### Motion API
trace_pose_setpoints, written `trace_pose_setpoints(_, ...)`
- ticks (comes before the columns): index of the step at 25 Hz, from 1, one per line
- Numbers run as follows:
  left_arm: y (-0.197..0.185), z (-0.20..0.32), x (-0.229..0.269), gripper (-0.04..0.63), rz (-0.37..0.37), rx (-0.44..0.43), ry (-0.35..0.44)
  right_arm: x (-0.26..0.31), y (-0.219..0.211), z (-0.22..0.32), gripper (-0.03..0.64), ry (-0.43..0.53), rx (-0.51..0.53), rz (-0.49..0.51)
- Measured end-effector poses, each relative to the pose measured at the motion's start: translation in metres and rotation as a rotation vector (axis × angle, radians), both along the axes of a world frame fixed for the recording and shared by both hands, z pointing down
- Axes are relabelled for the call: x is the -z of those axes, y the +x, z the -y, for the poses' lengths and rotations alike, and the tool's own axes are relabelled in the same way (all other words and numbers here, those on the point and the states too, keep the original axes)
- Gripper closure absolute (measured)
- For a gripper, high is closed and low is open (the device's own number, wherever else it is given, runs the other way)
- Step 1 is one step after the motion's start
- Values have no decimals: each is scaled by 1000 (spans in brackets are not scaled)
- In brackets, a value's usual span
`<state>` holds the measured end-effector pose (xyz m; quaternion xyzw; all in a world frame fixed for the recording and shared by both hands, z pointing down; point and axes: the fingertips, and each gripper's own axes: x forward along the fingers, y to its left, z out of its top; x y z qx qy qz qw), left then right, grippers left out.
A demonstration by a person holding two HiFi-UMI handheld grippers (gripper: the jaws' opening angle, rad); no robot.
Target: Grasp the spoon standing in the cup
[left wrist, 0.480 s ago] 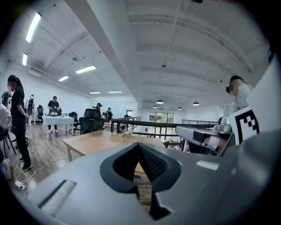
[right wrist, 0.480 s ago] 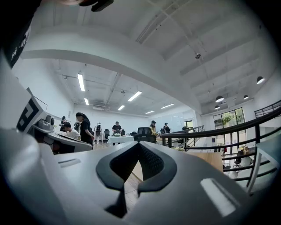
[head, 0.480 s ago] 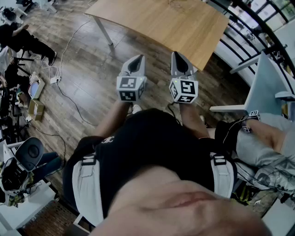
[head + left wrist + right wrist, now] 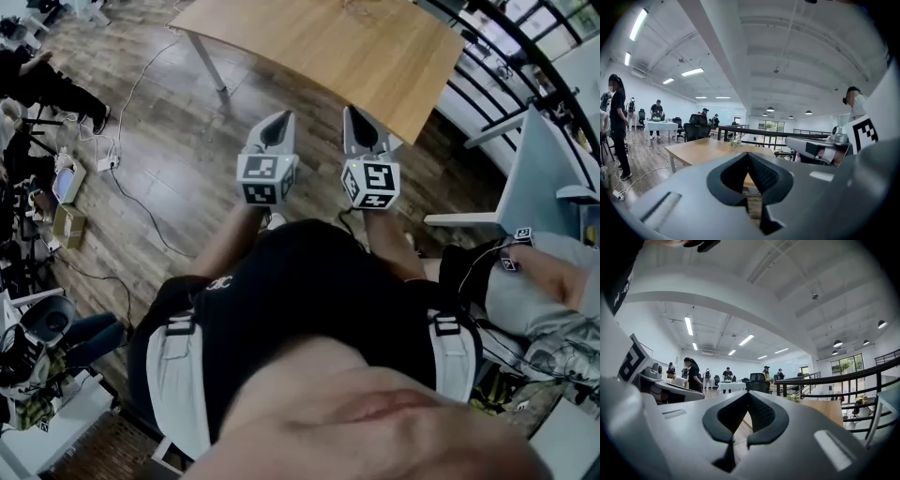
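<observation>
No cup or spoon can be made out in any view. In the head view my left gripper (image 4: 277, 120) and right gripper (image 4: 361, 117) are held side by side in front of the body, over the wooden floor. Both point toward the near corner of a wooden table (image 4: 319, 47). Each is shut, its jaw tips meeting with nothing between them. The left gripper view shows the left gripper (image 4: 748, 154) aimed at the table (image 4: 693, 152), where a small item (image 4: 736, 142) stands, too small to identify. The right gripper (image 4: 748, 393) faces the table edge (image 4: 829, 411).
A black railing (image 4: 525, 56) runs along the right. A seated person (image 4: 534, 281) and a white desk (image 4: 544, 169) are close on the right. Cables and a power strip (image 4: 111, 161) lie on the floor to the left. Several people stand further back (image 4: 616, 122).
The right gripper has edged slightly up and to the left. The left gripper has barely moved. Both stay shut.
</observation>
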<state>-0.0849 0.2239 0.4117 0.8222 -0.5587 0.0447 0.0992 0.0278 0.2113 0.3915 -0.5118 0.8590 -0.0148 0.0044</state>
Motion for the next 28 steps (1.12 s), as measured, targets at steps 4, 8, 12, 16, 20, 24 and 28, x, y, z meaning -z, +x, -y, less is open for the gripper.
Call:
trace_pose_setpoints(4,-3,10,0,583,-2,-29,8,-4,-11,6,617,-6,0,-16)
trace_pose_setpoints(8,-15,18,-3,584,-6,-50,16,-8,-24,14,617,-5,-30,-29)
trace_pose_setpoints(12,-48,35,-8,583,-16,-63,14,-10,-54,31,617,-11,-65,-25)
trace_pose_setpoints(16,-76,48,-10,583,-18,-86,21,-11,-80,43,617,-6,-95,-34)
trace_pose_setpoints(20,-94,56,-14,584,-15,-109,11,-9,-91,51,617,-4,-131,-49)
trace_pose_setpoints(24,-107,69,-18,584,-23,-113,4,-17,-101,61,617,-20,-133,-71)
trace_pose_setpoints(28,-121,82,-25,584,-40,-94,-16,-29,-115,76,617,-47,-108,-109)
